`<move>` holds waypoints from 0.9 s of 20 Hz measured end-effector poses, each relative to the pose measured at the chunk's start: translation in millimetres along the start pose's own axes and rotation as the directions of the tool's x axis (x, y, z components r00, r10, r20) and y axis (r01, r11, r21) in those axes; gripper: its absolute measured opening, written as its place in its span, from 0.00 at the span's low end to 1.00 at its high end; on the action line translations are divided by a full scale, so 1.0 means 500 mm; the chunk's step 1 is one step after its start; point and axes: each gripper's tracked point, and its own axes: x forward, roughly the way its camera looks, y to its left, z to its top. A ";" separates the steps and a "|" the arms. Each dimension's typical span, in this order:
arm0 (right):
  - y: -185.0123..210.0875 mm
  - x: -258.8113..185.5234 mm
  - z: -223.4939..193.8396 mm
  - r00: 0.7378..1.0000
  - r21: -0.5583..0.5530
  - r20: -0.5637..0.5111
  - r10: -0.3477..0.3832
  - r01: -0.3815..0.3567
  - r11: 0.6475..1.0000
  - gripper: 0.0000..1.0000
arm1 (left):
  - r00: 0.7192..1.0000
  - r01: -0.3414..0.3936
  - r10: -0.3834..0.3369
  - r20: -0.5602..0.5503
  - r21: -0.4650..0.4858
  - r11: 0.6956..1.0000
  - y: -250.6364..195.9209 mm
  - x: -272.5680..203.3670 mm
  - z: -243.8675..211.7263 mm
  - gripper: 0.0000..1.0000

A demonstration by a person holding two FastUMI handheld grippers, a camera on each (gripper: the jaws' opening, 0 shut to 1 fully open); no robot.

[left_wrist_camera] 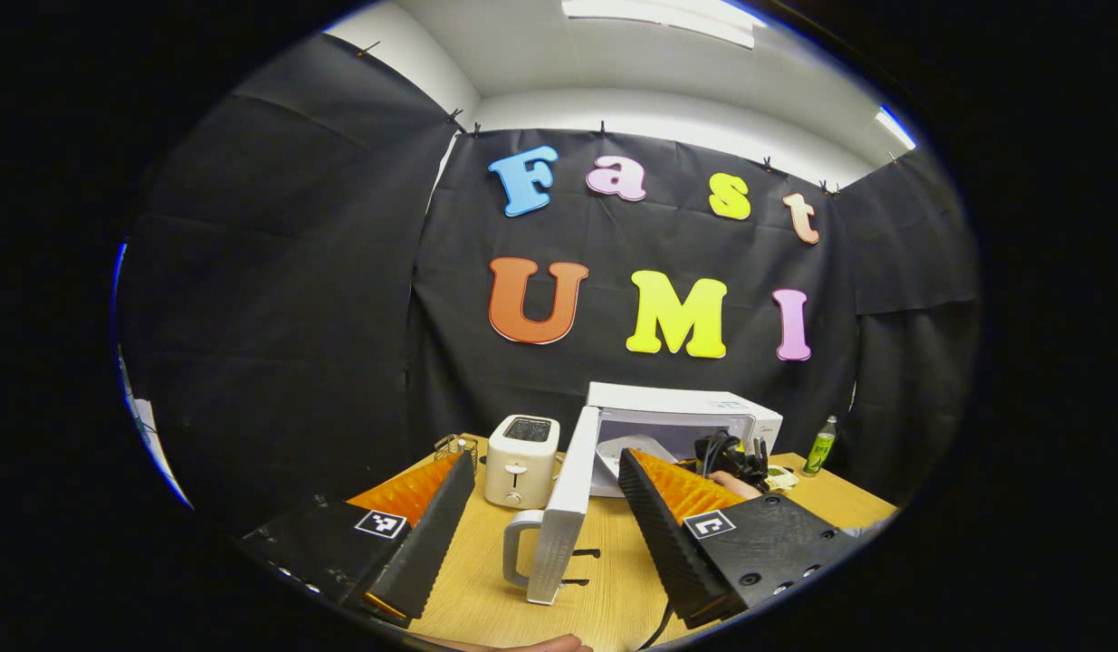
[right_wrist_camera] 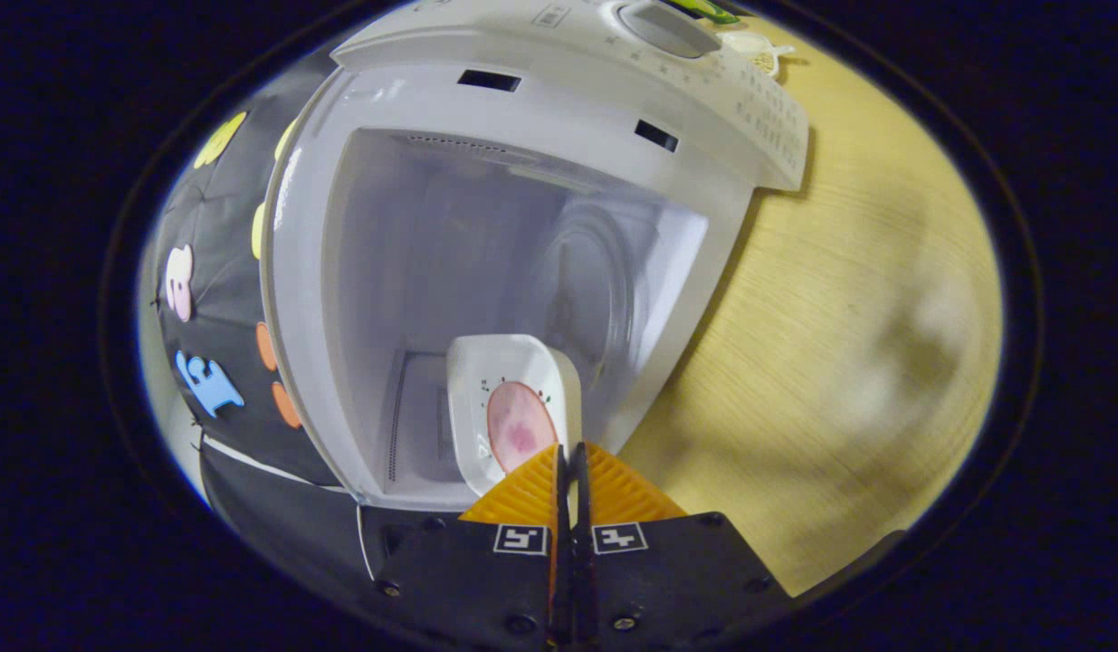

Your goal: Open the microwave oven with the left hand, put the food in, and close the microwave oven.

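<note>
The white microwave [left_wrist_camera: 685, 403] stands at the back of the wooden table, its door [left_wrist_camera: 568, 489] swung wide open toward me, handle [left_wrist_camera: 515, 543] facing left. My left gripper [left_wrist_camera: 548, 453] is open and holds nothing, its fingers on either side of the door's edge and well short of it. In the right gripper view, my right gripper [right_wrist_camera: 568, 453] is shut on the rim of a white plate [right_wrist_camera: 495, 371] carrying a pink slice of food [right_wrist_camera: 520, 426]. The plate sits at the mouth of the microwave cavity [right_wrist_camera: 450, 272], near the glass turntable [right_wrist_camera: 595, 290]. The right gripper [left_wrist_camera: 731, 457] and a hand show at the oven's opening.
A white toaster [left_wrist_camera: 520, 457] stands left of the open door, with a small glass item behind it. A green bottle [left_wrist_camera: 819, 445] and a small white dish [right_wrist_camera: 749, 41] sit right of the microwave. Bare wooden table [right_wrist_camera: 839, 317] lies in front and to the right.
</note>
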 end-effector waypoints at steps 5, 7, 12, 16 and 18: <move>-0.020 0.044 0.087 0.977 0.026 0.211 0.029 -0.035 0.999 0.06 | 1.000 -0.022 0.022 -0.014 0.016 1.000 0.020 0.008 -0.018 0.84; -0.034 0.052 0.100 0.971 -0.022 0.238 0.019 -0.014 1.000 0.07 | 0.999 -0.028 0.029 -0.022 0.032 0.999 0.022 0.010 -0.025 0.95; -0.032 0.056 0.094 0.968 -0.182 0.242 0.073 -0.028 0.983 0.16 | 0.999 -0.015 0.017 -0.046 0.039 0.999 0.011 0.014 -0.049 0.95; -0.015 0.053 0.079 0.958 -0.424 0.249 0.142 -0.024 0.905 0.16 | 0.998 -0.026 0.030 -0.059 0.055 0.998 0.014 0.008 -0.061 0.95; 0.005 0.043 0.057 0.962 -0.557 0.210 0.176 -0.030 0.830 0.59 | 0.998 -0.025 0.029 -0.062 0.064 0.998 0.022 -0.001 -0.064 0.95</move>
